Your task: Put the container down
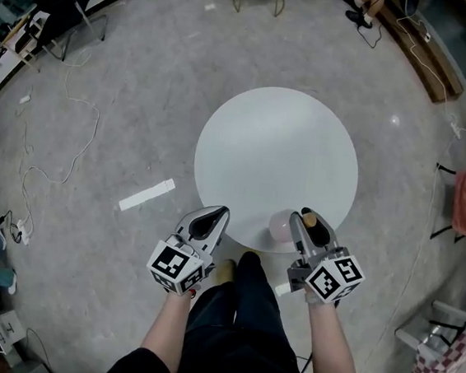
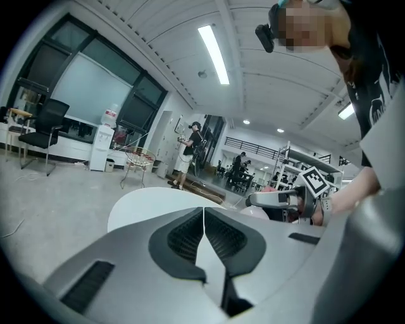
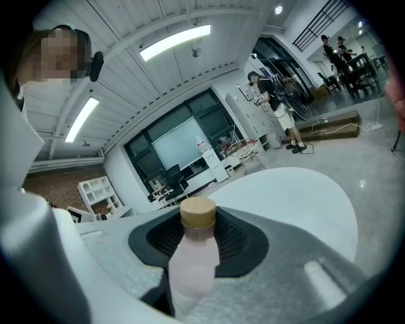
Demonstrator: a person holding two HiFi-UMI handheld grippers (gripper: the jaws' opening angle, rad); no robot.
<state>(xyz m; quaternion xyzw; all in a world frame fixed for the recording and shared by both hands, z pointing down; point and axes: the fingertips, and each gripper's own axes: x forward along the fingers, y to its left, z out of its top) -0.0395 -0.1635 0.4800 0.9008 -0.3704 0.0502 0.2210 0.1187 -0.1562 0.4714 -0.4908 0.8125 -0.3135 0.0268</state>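
Standing on grey floor (image 1: 123, 129): round white table (image 1: 277, 157).

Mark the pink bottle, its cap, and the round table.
pink bottle (image 3: 192, 266), right gripper view, on its body.
cap (image 3: 198, 213), right gripper view, on its side.
round table (image 1: 279, 145), head view, on the bare top.

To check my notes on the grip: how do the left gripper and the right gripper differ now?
The left gripper has its jaws touching; the right gripper has them apart. The left gripper holds nothing; the right gripper grips a pale pink bottle. Both point toward the round white table.
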